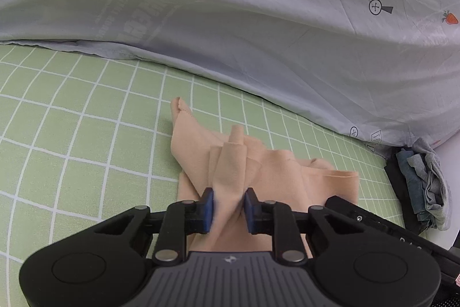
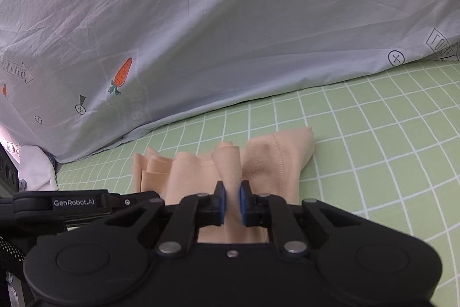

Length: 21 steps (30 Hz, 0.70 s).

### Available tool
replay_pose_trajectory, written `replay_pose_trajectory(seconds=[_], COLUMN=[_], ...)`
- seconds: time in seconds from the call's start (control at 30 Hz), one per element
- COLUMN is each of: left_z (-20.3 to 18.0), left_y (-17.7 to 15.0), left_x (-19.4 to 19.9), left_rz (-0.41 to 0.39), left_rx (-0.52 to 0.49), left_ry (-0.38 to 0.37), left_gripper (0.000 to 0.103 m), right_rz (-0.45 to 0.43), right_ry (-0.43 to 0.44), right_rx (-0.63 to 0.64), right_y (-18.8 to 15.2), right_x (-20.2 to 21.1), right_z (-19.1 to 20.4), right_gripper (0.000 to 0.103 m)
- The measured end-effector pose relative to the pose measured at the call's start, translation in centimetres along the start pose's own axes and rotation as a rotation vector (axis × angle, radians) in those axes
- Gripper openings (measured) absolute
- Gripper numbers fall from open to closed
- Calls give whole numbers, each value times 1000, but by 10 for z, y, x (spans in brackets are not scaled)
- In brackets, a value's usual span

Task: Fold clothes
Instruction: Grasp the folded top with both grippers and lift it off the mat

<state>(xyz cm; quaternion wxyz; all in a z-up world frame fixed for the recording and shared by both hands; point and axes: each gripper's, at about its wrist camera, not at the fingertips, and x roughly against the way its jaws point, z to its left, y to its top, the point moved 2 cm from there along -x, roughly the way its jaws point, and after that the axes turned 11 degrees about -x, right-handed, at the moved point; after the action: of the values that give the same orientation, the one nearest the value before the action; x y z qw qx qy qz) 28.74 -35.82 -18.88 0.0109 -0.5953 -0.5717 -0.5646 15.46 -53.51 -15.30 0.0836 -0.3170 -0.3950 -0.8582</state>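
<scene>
A peach garment [image 1: 267,166] lies bunched on the green checked sheet [image 1: 72,140]. My left gripper [image 1: 229,207] is shut on a raised fold of it, the cloth pinched between the blue pads [image 1: 209,209]. In the right wrist view the same peach garment [image 2: 267,157] shows a stitched hem at its right side. My right gripper [image 2: 233,202] is shut on another upright fold, which stands up between its blue pads [image 2: 220,202]. Part of the left gripper's black body [image 2: 74,203] shows at the left of that view.
A pale grey quilt [image 1: 258,28] with carrot prints rises like a wall behind the garment. A pile of grey and blue clothes [image 1: 425,186] sits at the bed's right edge. White cloth [image 2: 34,166] lies at the left. Green sheet [image 2: 388,140] stretches to the right.
</scene>
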Motion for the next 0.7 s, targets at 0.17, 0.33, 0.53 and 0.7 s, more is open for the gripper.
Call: replay_pose_trajectory(seconds=[0.17, 0.33, 0.53, 0.7], left_z=[-18, -31, -19, 4], left_y=[11, 40, 65, 57], left_x=[37, 69, 11, -38], left_rz=[-82, -207, -120, 1], left_rx=[-32, -25, -50, -22], left_ry=[16, -28, 45, 129], left_gripper=[17, 17, 17, 20], right_rz=[-84, -123, -130, -40], right_ry=[43, 26, -47, -186], right_rx=[-5, 39, 134, 179], right_y=[11, 22, 36, 17], right_x=[31, 28, -7, -57], right_z=[8, 10, 6, -11], right_gripper=[9, 9, 9, 16])
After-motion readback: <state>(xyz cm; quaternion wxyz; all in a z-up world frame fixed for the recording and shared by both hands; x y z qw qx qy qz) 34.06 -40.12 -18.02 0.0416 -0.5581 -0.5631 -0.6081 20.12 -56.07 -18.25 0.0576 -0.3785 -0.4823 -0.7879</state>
